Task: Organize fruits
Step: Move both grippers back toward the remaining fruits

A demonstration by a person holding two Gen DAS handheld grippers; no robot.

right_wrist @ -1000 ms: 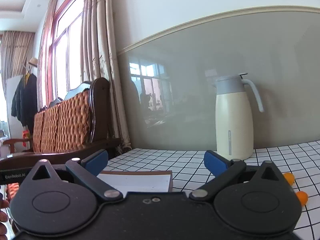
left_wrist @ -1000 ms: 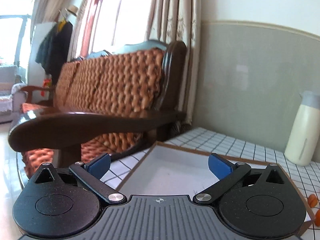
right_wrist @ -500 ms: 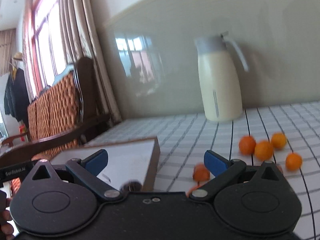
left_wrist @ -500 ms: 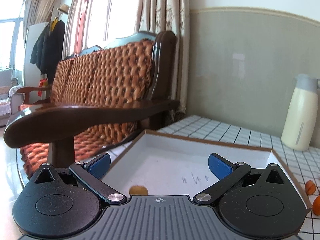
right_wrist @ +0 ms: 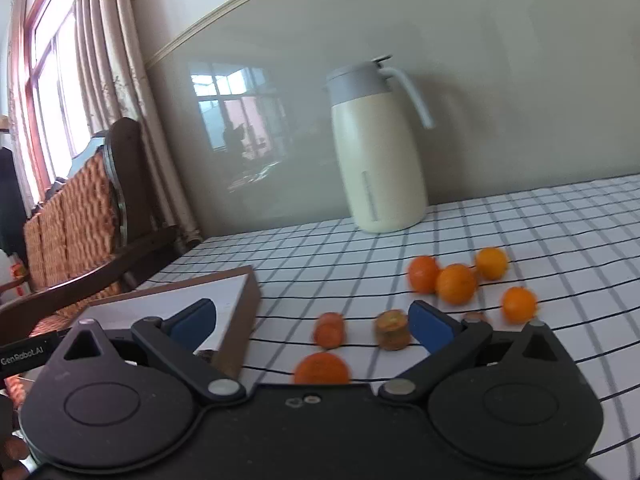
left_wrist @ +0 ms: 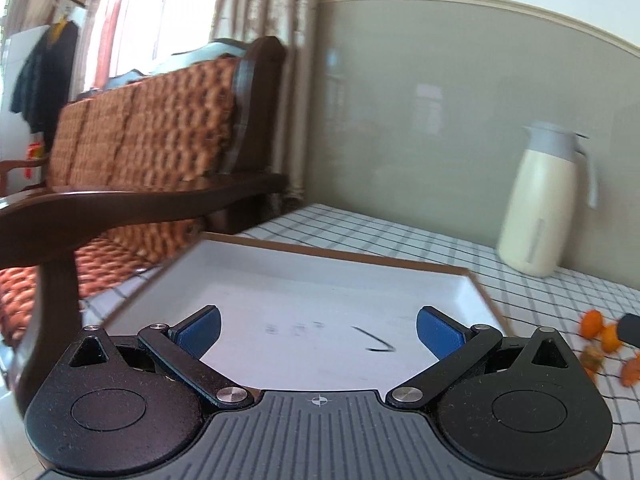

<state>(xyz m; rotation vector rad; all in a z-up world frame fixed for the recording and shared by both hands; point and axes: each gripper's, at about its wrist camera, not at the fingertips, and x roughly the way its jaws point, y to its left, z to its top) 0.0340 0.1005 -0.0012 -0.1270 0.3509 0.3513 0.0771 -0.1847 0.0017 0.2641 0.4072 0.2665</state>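
Note:
Several small orange fruits lie loose on the checked tablecloth in the right wrist view; some also show at the right edge of the left wrist view. A shallow white box with a brown rim lies to their left; its corner shows in the right wrist view. My left gripper is open and empty above the box. My right gripper is open and empty, above the tablecloth between the box corner and the nearest fruits.
A cream thermos jug with a grey lid stands at the back by the grey wall, also seen in the left wrist view. A wooden sofa with a woven orange back stands left of the table.
Both grippers have tilted down and turned right. The box floor and the loose fruits have come into view. A small fruit seen in the box half a second ago is now hidden.

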